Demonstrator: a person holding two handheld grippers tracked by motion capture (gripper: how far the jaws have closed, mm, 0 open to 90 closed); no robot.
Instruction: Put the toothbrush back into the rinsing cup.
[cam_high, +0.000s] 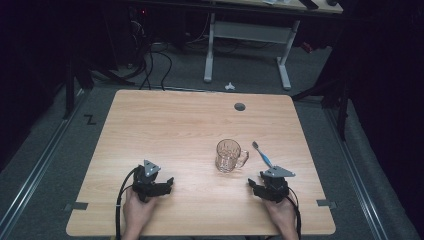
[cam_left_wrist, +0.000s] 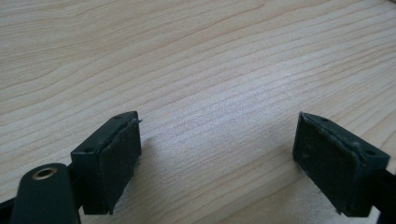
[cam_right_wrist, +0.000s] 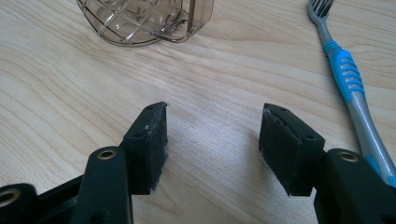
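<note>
Resting on table (cam_high: 190, 125) | glass mug (cam_high: 230, 156) beside toothbrush (cam_high: 262, 154)

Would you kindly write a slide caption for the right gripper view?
Open right gripper resting on the wooden table, with a glass mug and a blue toothbrush ahead.

Clear faceted glass mug with handle (cam_high: 230, 156) stands upright on the light wood table (cam_high: 170, 125), handle pointing right, near centre-right. Grey toothbrush with blue grip (cam_high: 261, 153) lies flat just right of it, apart, bristle head away from the person.
</note>
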